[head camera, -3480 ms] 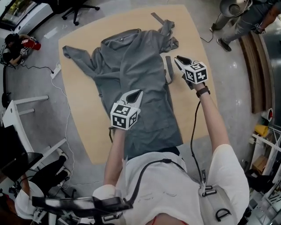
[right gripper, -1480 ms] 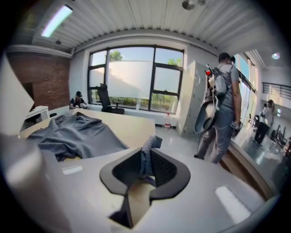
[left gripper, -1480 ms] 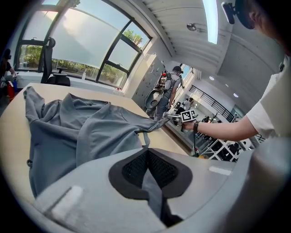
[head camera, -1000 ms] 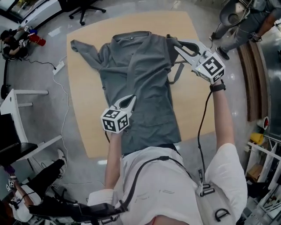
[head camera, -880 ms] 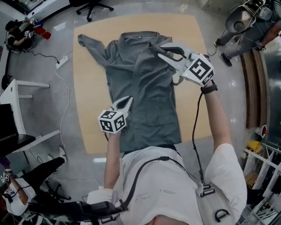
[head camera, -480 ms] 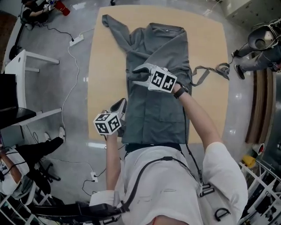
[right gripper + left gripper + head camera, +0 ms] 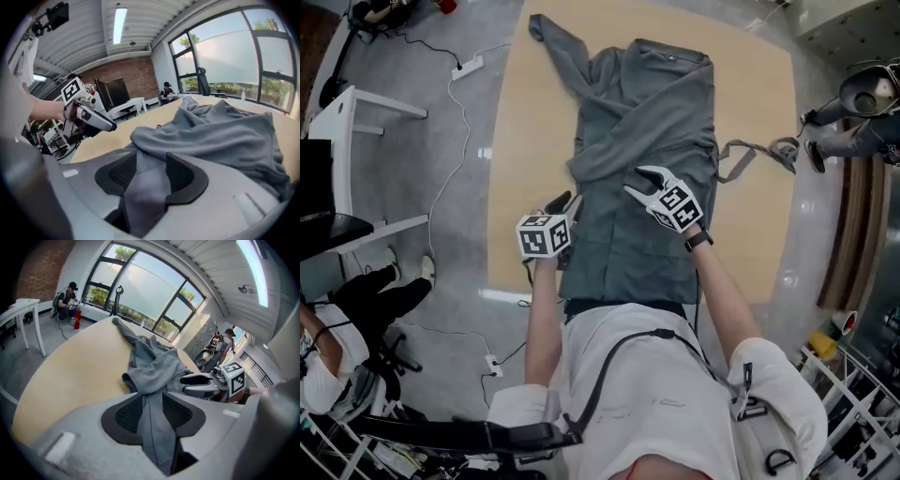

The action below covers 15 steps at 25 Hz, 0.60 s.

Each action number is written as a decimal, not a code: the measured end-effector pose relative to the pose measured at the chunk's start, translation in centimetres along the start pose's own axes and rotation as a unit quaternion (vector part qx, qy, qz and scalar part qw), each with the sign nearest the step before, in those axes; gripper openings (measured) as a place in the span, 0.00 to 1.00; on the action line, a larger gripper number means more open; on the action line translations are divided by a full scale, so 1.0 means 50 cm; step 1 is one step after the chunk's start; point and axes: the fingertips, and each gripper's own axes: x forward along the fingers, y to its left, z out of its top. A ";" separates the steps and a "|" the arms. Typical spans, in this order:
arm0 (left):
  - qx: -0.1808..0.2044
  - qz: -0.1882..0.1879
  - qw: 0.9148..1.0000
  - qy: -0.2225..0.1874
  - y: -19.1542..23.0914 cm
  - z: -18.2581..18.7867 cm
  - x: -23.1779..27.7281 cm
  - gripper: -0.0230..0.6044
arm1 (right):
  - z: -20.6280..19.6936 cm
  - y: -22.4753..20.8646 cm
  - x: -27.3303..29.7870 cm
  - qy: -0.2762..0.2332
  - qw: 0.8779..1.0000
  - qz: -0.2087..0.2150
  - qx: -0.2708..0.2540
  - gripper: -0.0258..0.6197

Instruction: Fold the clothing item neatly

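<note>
The grey shirt (image 7: 661, 103) lies flat on the tan table (image 7: 511, 187). Its collar is at the far end and its bottom hem is at the near edge, by the person. One sleeve (image 7: 619, 141) is folded across the front, so it covers part of the chest. The other sleeve (image 7: 555, 42) sticks out toward the far left corner.

The left gripper (image 7: 565, 203) is at the shirt's left edge. The right gripper (image 7: 637, 182) is over the middle, just below the folded sleeve. Both have just been opening. Their jaws stand apart, and the grey cloth lies loose between them, not pinched.

A grey strap (image 7: 750, 145) lies on the bare table just right of the shirt and runs off that edge. On the floor to the left are a white power strip (image 7: 469, 66) with a long cable, a white desk (image 7: 337, 108) and a person sitting (image 7: 366, 300). Far off, by the big windows (image 7: 140, 291), another person (image 7: 70, 296) crouches next to a red fire extinguisher (image 7: 77, 320).
</note>
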 end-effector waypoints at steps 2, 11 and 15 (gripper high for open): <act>0.028 0.017 0.999 0.028 0.014 0.005 0.047 0.28 | -0.033 -0.028 -0.014 0.010 0.998 -0.044 0.037 0.33; 0.042 0.064 0.997 0.023 0.048 0.077 0.146 0.09 | -0.036 -0.030 -0.056 -0.035 0.989 -0.082 0.118 0.27; 0.040 -0.019 0.999 0.015 -0.058 0.103 0.111 0.07 | -0.027 -0.028 -0.087 -0.059 0.985 -0.096 0.133 0.27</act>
